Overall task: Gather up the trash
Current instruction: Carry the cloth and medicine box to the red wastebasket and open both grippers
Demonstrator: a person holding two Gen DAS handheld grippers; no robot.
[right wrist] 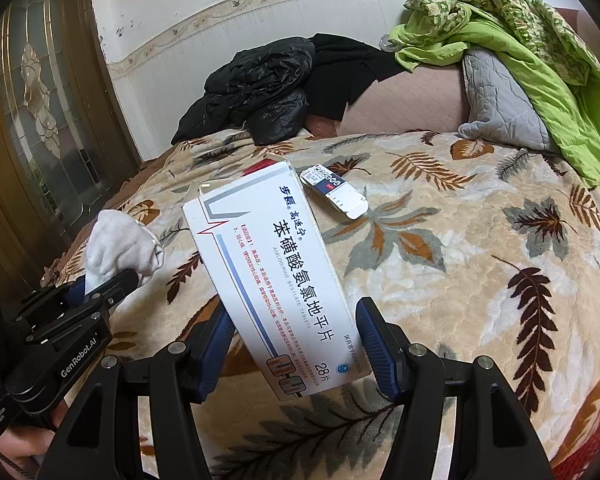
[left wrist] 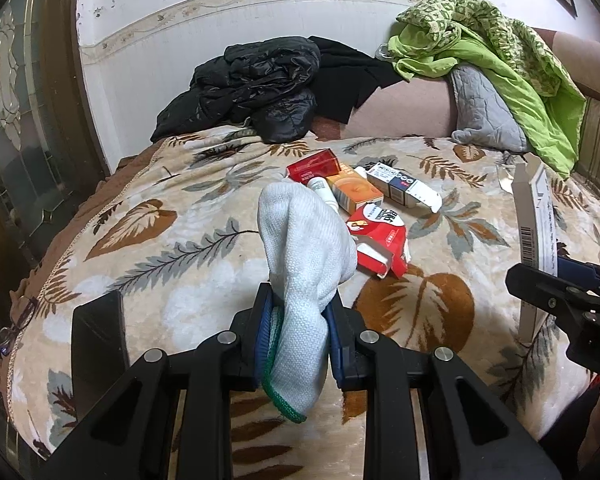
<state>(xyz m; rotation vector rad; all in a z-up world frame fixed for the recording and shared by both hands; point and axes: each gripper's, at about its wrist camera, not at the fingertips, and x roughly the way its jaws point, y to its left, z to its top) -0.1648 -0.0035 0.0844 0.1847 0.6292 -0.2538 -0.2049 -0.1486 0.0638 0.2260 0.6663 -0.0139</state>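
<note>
My left gripper (left wrist: 300, 320) is shut on a white sock with a green cuff (left wrist: 306, 248) and holds it above the leaf-patterned blanket (left wrist: 147, 240); the sock also shows in the right wrist view (right wrist: 119, 248). My right gripper (right wrist: 295, 328) is shut on a long white medicine box (right wrist: 271, 272), seen edge-on in the left wrist view (left wrist: 534, 248). Beyond the sock lies a cluster of trash: a red box (left wrist: 312, 165), an orange box (left wrist: 354, 192), a white tube (left wrist: 324, 192), a blue-white box (left wrist: 404, 186) and a torn red-white carton (left wrist: 380, 240).
A black jacket (left wrist: 255, 88) lies at the back of the bed. A green cloth (left wrist: 492, 52) drapes over a grey pillow (left wrist: 484, 112) at the back right. A glass-panelled door (left wrist: 15, 120) stands at the left. Glasses (left wrist: 15, 328) lie at the blanket's left edge.
</note>
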